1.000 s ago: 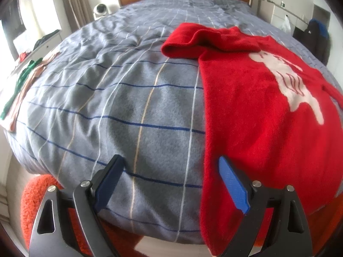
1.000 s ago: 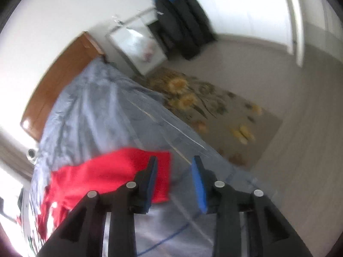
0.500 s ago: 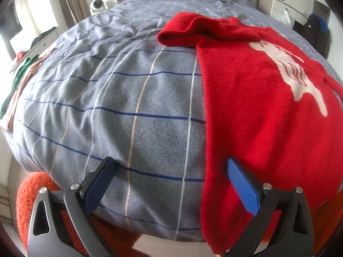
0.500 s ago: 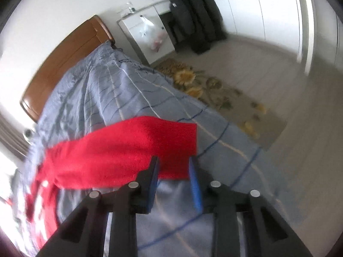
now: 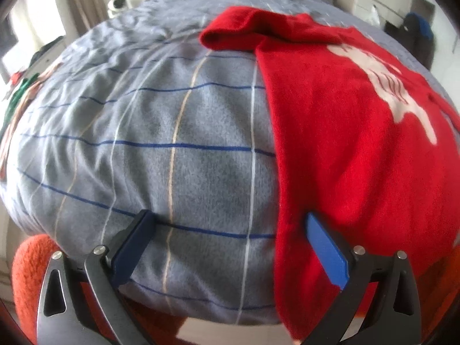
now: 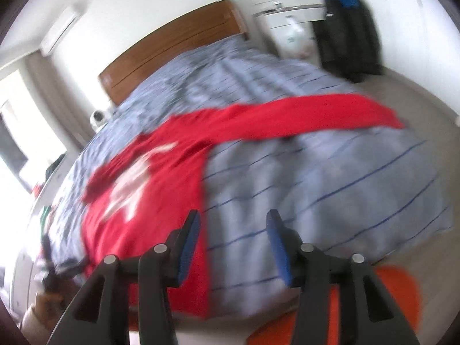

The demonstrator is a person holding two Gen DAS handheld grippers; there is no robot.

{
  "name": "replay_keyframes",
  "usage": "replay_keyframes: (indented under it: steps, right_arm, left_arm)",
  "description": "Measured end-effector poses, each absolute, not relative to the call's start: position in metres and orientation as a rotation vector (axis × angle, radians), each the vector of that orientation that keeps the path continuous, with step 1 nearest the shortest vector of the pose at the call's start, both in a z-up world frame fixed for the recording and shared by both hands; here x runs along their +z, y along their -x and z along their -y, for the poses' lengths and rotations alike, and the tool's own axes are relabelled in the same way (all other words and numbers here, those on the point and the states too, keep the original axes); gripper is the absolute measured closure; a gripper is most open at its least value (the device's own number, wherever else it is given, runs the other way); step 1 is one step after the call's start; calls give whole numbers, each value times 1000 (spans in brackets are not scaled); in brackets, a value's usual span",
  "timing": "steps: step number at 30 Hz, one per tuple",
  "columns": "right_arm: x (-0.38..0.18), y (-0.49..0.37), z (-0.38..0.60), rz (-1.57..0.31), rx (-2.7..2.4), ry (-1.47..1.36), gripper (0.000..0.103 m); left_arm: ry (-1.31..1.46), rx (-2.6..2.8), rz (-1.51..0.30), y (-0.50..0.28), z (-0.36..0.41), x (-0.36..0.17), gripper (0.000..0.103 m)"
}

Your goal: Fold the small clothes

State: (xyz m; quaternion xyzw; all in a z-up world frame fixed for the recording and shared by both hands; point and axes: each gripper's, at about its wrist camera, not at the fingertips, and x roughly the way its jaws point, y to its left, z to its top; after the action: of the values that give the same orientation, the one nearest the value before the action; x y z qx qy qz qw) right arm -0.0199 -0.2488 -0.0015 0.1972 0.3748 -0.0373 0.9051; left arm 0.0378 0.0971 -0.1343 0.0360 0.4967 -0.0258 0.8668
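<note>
A red sweater [image 5: 353,132] with a white print lies spread on the grey checked bed cover [image 5: 161,132]. Its hem hangs over the near bed edge. One sleeve is bunched at the far left of the sweater; the other stretches out to the right in the right wrist view [image 6: 310,115]. My left gripper [image 5: 227,238] is open and empty at the near bed edge, its right finger over the sweater's left side edge. My right gripper [image 6: 233,238] is open and empty, straddling the sweater's [image 6: 161,184] right side edge near the hem. The right wrist view is blurred.
An orange rug [image 5: 31,276] lies on the floor below the bed's near edge. Green and pink clothes [image 5: 20,92] lie at the bed's far left. A wooden headboard [image 6: 172,46], a white dresser [image 6: 287,31] and a hanging dark coat [image 6: 348,34] stand beyond.
My right gripper has swung from the sleeve end at the bed's right side to the sweater's lower right edge and opened wider. My left gripper moved slightly closer to the bed and opened wider.
</note>
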Motion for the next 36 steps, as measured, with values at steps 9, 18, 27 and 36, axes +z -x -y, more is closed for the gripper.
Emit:
replay_keyframes:
  steps: [9,18,27,36]
  right_arm:
    - [7,13,168,-773,89,-97,38]
    - [-19,7,186,-785,113,-234,38]
    - [-31,8,195,-829,116,-238,38]
    - [-45,-5,206,-863,113,-301,38]
  left_arm:
    - [63,-243,-897,-59,-97,-41,1]
    - [-149,-362,-961,-244,-23,-3,3]
    - [-296,-398,-1093,-306,32,-71,22]
    - [-228,-446,-1029,-279,23,-39,97]
